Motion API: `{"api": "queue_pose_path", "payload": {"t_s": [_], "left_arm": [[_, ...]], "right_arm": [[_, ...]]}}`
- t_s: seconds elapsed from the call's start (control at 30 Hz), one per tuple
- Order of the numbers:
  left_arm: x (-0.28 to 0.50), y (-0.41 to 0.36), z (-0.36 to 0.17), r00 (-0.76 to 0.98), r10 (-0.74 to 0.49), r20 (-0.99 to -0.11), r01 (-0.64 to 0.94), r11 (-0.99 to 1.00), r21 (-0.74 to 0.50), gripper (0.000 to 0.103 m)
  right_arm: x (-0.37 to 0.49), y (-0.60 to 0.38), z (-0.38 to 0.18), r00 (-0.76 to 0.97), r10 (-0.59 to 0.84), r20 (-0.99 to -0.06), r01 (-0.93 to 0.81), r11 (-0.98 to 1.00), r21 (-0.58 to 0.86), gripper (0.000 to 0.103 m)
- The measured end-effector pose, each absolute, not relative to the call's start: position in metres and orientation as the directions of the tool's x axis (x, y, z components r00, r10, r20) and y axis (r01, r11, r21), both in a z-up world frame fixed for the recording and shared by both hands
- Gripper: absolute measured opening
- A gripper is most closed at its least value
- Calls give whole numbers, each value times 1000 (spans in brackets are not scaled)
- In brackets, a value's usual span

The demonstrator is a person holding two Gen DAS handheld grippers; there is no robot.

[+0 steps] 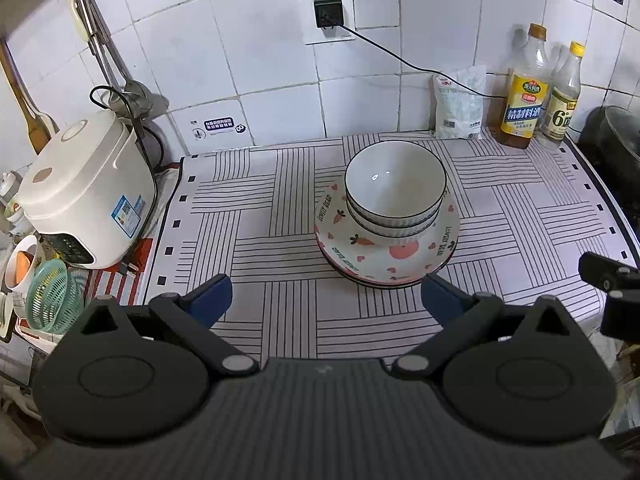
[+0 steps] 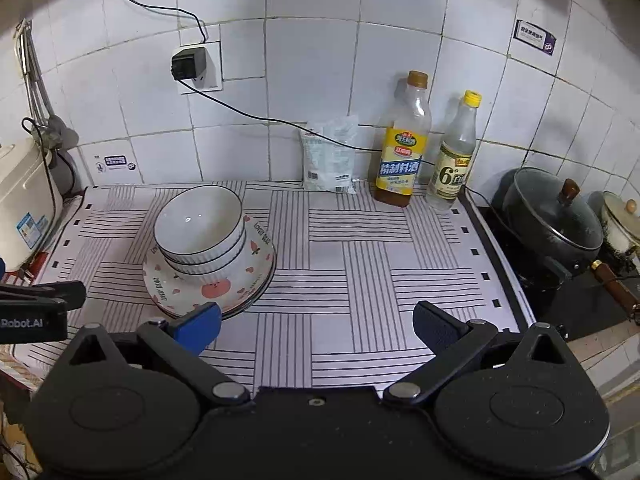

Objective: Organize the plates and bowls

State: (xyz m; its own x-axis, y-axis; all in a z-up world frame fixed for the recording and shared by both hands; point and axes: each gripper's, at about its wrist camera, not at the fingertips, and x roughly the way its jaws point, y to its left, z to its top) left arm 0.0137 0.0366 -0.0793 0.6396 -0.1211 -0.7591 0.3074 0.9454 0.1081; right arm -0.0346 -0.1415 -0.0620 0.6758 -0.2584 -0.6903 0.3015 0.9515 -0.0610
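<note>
Left wrist view: found bowls [image 1: 395, 188] nested on stacked plates [image 1: 386, 258] at centre, probably for tidiness; left gripper [image 1: 326, 300] and right gripper [image 2: 318, 322] spread wide, empty.

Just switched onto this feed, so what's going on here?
A person holds two grippers above a striped mat on a kitchen counter. Two white bowls sit nested on a stack of patterned plates. The left gripper and right gripper are both open, empty and short of the stack, touching nothing. The dishes already look gathered into one pile.
</note>
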Motion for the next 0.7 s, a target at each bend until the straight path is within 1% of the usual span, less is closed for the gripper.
{"api": "queue_pose_path", "payload": {"t_s": [0.13, 0.3, 0.57, 0.7], "left_arm": [[17, 34, -86, 622, -105, -776, 295, 949, 108, 102], [15, 34, -92, 627, -98, -773, 279, 954, 105, 102], [10, 37, -96, 661, -90, -745, 274, 953, 128, 102], [9, 43, -95, 674, -98, -732, 257, 960, 108, 102]], "right_arm": [[-38, -142, -63, 706, -266, -656, 293, 954, -72, 103], [-43, -140, -63, 733, -269, -624, 288, 955, -74, 103], [-42, -141, -71, 714, -285, -640, 303, 949, -84, 103], [-41, -141, -74, 694, -291, -658, 309, 947, -93, 103]]}}
